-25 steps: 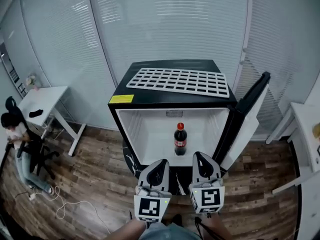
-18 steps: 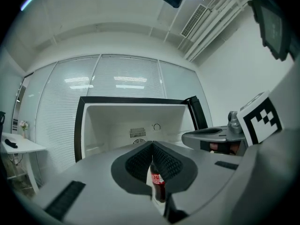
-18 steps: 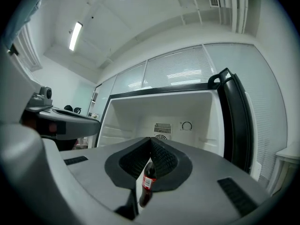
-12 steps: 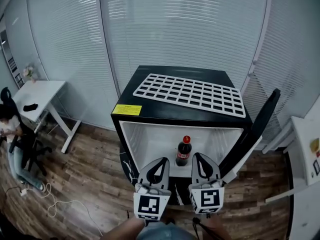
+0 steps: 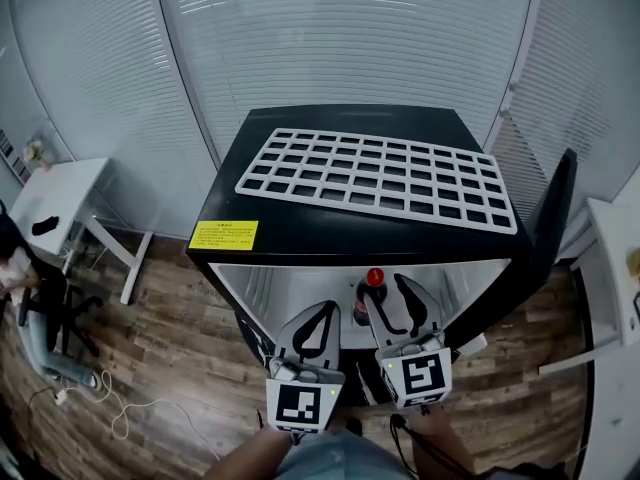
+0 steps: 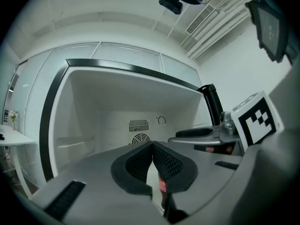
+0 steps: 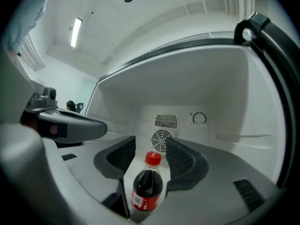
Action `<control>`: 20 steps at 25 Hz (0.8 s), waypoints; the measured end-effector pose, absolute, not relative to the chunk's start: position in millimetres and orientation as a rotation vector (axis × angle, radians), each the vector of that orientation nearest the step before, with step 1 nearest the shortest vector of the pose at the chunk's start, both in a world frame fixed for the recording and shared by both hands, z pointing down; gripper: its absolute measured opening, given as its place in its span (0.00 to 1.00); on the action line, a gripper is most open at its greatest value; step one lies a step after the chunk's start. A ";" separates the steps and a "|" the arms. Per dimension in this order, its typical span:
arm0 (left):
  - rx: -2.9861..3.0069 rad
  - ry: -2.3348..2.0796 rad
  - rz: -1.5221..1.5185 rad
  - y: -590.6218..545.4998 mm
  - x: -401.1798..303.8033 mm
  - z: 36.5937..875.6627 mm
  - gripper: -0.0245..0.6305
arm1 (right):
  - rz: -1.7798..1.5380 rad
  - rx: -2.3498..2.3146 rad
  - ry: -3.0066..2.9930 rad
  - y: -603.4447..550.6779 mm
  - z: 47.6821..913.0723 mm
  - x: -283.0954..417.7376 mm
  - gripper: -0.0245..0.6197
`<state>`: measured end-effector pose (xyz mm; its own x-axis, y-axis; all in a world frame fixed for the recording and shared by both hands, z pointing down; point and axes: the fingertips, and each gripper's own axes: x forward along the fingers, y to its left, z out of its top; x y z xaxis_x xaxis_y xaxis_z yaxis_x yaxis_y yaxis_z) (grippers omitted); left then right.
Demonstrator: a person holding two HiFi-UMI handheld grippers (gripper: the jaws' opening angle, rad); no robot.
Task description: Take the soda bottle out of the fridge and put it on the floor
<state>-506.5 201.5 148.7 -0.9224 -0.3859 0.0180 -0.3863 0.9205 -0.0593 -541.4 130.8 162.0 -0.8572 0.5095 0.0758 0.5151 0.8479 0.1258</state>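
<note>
A soda bottle (image 5: pixel 374 278) with dark cola and a red cap stands upright inside the open black mini fridge (image 5: pixel 350 236). My right gripper (image 5: pixel 386 292) reaches into the fridge. Its jaws have just been opening and now stand wide. In the right gripper view the bottle (image 7: pixel 146 186) stands between the pads of the right gripper (image 7: pixel 150 143), and neither pad presses on it. My left gripper (image 5: pixel 322 314) is beside it at the fridge mouth. In the left gripper view the left gripper (image 6: pixel 152 145) has its tips together, with a sliver of the bottle (image 6: pixel 162 186) showing behind them.
The fridge door (image 5: pixel 556 208) hangs open at the right. A white wire rack (image 5: pixel 375 178) lies on the fridge top. A white desk (image 5: pixel 60 193) and a seated person (image 5: pixel 15 273) are at the left. Another white table (image 5: pixel 615 253) is at the right, and a cable (image 5: pixel 110 408) lies on the wood floor.
Both grippers have moved forward from in front of the fridge into its mouth. The right jaws have gone from shut to wide apart on either side of the bottle.
</note>
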 end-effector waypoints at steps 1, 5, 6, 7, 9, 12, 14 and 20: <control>0.621 -3.067 0.095 202.2 -510.4 151.6 0.06 | -0.218 -0.824 -2.977 132.1 165.1 -547.1 0.38; 0.622 -3.049 0.081 206.5 -525.6 161.8 0.06 | -0.216 -0.808 -2.949 136.2 177.3 -566.0 0.38; 0.622 -3.045 0.076 206.9 -528.5 163.4 0.06 | -0.220 -0.808 -2.941 137.1 179.3 -569.9 0.38; 0.623 -3.038 0.073 206.8 -530.9 165.0 0.06 | -0.228 -0.810 -2.936 138.2 180.9 -573.5 0.38; 0.632 -3.024 0.072 205.7 -534.8 167.9 0.06 | -0.241 -0.827 -2.922 141.9 184.3 -579.2 0.38; 0.648 -3.020 0.077 206.5 -542.5 171.8 0.06 | -0.247 -0.831 -2.919 148.0 190.6 -589.8 0.38; 0.652 -3.019 0.076 209.6 -547.0 173.3 0.06 | -0.247 -0.826 -2.913 152.4 193.9 -595.5 0.38; 0.632 -3.003 0.050 214.4 -554.0 179.8 0.06 | -0.254 -0.815 -2.855 155.2 203.5 -601.6 0.37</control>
<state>-554.0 214.4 179.8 -0.9127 -0.4012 0.0773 -0.4036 0.9148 -0.0173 -601.6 155.2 203.5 -0.8381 0.5071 0.2009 0.5346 0.8368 0.1178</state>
